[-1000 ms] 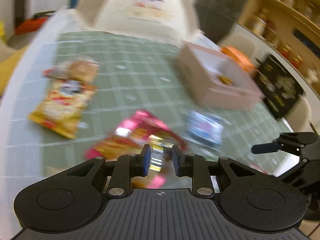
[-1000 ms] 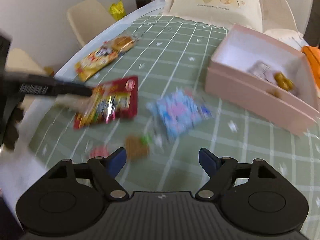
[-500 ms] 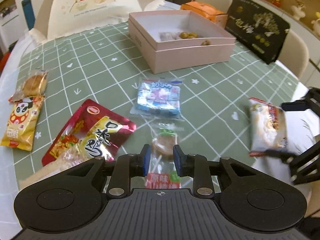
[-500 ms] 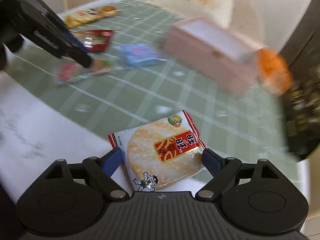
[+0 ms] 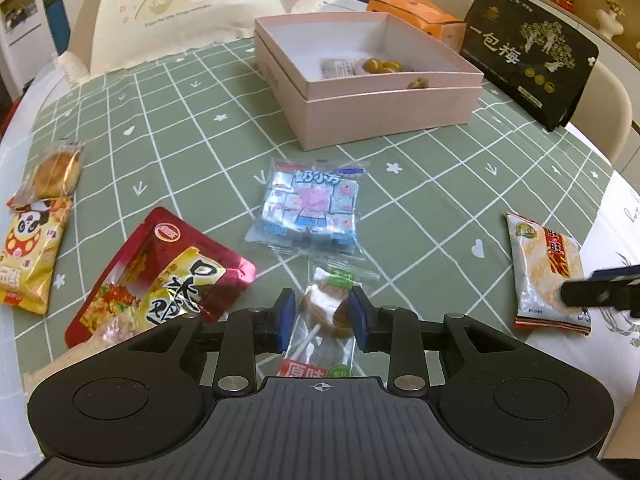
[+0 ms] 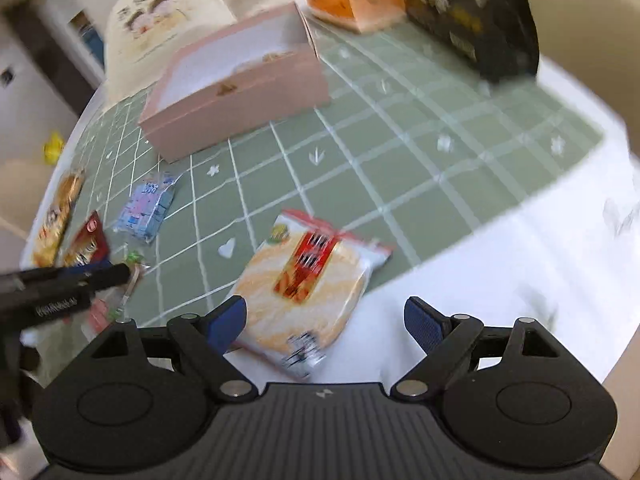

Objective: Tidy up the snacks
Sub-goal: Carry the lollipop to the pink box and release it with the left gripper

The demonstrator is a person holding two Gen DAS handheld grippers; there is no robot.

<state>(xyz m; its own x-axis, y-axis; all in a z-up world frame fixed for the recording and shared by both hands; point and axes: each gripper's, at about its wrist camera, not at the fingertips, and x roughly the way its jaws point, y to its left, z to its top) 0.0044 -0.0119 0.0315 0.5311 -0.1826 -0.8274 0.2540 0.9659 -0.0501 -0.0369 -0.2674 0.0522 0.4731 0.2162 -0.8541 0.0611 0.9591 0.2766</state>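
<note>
Left wrist: my left gripper (image 5: 322, 320) brackets the lollipop (image 5: 326, 312), jaws part-open, contact unclear.
Right gripper (image 6: 325, 320) wide open, empty, rice cracker pack (image 6: 304, 284) nearest; pink box (image 5: 368, 80) beyond the lollipop.

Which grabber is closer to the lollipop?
Left. The left gripper has its fingers on either side of the lollipop. The right gripper is off to the side, over the rice cracker packet.

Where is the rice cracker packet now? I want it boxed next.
The rice cracker packet lies at the tablecloth's near edge, just ahead of the open right tongs, nearer their left finger; the pink box sits beyond it.
</note>
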